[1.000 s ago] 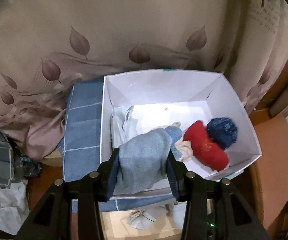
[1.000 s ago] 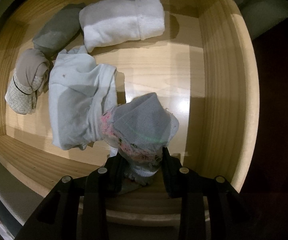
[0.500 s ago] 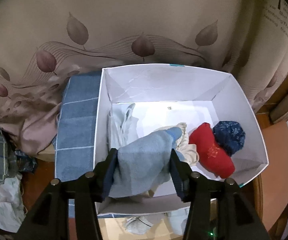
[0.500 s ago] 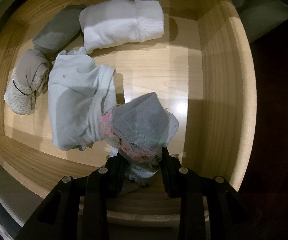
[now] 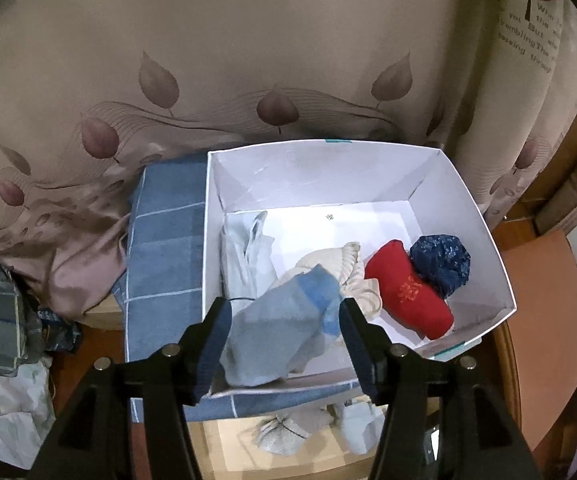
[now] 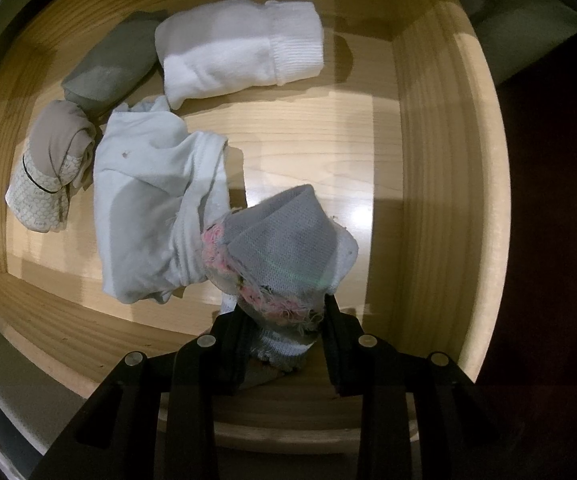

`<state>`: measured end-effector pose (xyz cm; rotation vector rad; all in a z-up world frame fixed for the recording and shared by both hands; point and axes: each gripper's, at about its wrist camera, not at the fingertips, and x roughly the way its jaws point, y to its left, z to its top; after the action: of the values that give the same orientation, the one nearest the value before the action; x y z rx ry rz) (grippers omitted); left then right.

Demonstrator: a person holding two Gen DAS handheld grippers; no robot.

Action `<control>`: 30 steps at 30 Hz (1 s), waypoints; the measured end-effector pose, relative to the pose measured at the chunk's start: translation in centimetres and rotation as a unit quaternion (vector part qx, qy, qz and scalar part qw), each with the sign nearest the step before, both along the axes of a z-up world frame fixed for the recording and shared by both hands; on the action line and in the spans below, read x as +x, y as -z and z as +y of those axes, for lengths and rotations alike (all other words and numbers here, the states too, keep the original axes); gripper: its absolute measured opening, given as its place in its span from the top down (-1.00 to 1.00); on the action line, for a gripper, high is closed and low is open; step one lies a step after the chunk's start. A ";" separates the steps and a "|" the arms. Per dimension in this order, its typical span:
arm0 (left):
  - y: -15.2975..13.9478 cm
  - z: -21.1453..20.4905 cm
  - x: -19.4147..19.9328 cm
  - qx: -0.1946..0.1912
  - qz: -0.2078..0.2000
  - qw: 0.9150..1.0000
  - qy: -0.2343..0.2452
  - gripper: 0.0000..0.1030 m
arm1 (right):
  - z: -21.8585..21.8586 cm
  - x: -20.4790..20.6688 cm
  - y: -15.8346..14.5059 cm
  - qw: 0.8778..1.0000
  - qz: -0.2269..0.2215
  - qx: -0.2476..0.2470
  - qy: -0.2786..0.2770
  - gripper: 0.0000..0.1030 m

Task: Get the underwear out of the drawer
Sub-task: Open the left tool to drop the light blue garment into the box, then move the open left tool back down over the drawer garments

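Left hand-held gripper [image 5: 286,322] opening wider around blue garment [image 5: 280,336]; right hand-held gripper [image 6: 284,320] stays clamped on grey garment [image 6: 284,240].

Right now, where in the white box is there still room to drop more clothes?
Bare floor shows at the back of the white box, behind the red bundle and beige piece. The front is crowded: light-blue piece, pale cloth, navy bundle.
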<state>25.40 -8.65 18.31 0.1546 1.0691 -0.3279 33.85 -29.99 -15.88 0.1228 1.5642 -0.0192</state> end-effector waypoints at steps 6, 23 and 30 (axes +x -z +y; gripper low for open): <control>-0.3 2.2 -2.1 -0.007 -0.001 1.000 -0.007 -0.11 | -0.1 0.0 0.1 1.000 0.002 -0.001 -0.002 0.46; 12.0 7.3 -10.8 0.048 0.069 0.996 -0.034 -0.11 | 0.3 0.1 0.1 1.000 0.002 0.000 -0.003 0.46; 16.8 8.6 -13.1 0.048 0.085 0.992 -0.079 -0.11 | 0.1 0.0 -0.1 1.000 -0.002 0.001 -0.002 0.50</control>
<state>12.30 -0.05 1.48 0.1289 1.2589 -0.1484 33.83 -29.92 -15.82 0.1217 1.5607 -0.0139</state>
